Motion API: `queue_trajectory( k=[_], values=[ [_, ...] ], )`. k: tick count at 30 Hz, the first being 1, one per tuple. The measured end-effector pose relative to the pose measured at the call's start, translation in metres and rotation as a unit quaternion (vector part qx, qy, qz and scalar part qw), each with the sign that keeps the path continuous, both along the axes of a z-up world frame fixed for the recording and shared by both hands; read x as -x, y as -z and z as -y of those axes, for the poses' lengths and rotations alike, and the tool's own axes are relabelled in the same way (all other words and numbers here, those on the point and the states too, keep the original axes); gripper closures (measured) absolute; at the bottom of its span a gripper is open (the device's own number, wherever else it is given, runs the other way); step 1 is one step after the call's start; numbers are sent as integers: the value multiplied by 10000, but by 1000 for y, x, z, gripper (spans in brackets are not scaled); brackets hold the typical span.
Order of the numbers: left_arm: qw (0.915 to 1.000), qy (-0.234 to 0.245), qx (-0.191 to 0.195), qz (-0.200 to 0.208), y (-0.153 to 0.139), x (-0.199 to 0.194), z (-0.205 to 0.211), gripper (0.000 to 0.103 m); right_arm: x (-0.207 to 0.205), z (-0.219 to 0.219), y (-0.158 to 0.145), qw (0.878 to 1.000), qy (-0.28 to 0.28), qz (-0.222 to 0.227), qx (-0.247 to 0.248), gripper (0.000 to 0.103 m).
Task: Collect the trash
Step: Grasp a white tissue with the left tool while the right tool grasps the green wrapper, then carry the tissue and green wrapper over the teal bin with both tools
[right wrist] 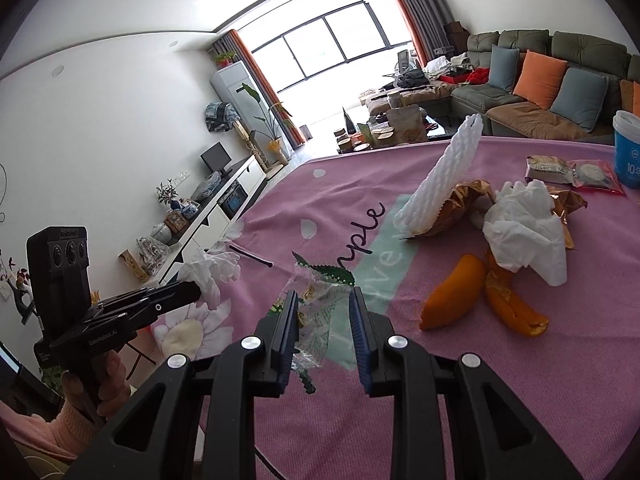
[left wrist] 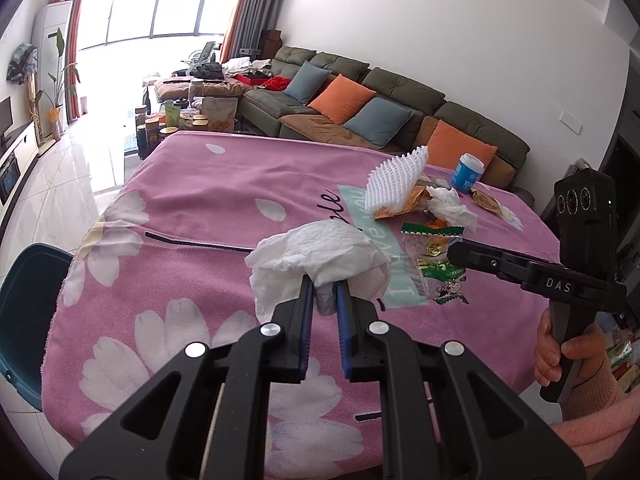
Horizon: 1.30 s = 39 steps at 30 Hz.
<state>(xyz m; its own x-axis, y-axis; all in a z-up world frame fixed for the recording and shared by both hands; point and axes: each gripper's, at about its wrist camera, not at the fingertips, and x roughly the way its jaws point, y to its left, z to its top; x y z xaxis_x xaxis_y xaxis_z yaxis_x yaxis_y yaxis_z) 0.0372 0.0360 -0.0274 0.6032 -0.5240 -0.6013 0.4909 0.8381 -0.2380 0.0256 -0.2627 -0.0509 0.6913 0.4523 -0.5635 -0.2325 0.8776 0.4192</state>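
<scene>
My left gripper (left wrist: 325,286) is shut on a crumpled white tissue (left wrist: 320,252), held just above the pink flowered tablecloth (left wrist: 200,200). In the right wrist view that gripper (right wrist: 196,290) and its tissue (right wrist: 214,270) show at the left. My right gripper (right wrist: 323,300) is shut on a crinkled clear wrapper with green edges (right wrist: 316,288). From the left wrist view, the right gripper (left wrist: 454,250) hovers over the table with the wrapper (left wrist: 434,268) hanging at its tip. More trash lies beyond: a white foam net (right wrist: 440,176), a second tissue (right wrist: 524,232) and orange peel (right wrist: 456,300).
Gold wrappers (right wrist: 460,204), snack packets (right wrist: 568,172) and a blue-and-white cup (right wrist: 628,152) sit at the far right of the table. A dark teal object (left wrist: 28,312) stands off the table's left edge. A green sofa (left wrist: 360,92) lies behind the table.
</scene>
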Motion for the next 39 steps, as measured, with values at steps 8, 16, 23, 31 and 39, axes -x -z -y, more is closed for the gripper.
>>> queue_trajectory(
  k=[8,16,23,31,39],
  values=[
    [9997,-261,-5,18,-2,4,-24,91,-14,-28,-5,9994,-358,30,5,79],
    [9983,-589,-2,21,-2,9,-53,91,-26,-59,-9,9975,-701,35,20,79],
    [9951,-986,69,22,-1,11,-85,91,-36,-87,-13,9950,-998,48,55,79],
    [9906,-1365,61,48,0,15,-118,91,-47,-121,-17,9909,-1341,74,113,79],
    [9858,-1678,36,65,0,15,-144,91,-62,-151,-20,9860,-1661,49,103,79]
  ],
)
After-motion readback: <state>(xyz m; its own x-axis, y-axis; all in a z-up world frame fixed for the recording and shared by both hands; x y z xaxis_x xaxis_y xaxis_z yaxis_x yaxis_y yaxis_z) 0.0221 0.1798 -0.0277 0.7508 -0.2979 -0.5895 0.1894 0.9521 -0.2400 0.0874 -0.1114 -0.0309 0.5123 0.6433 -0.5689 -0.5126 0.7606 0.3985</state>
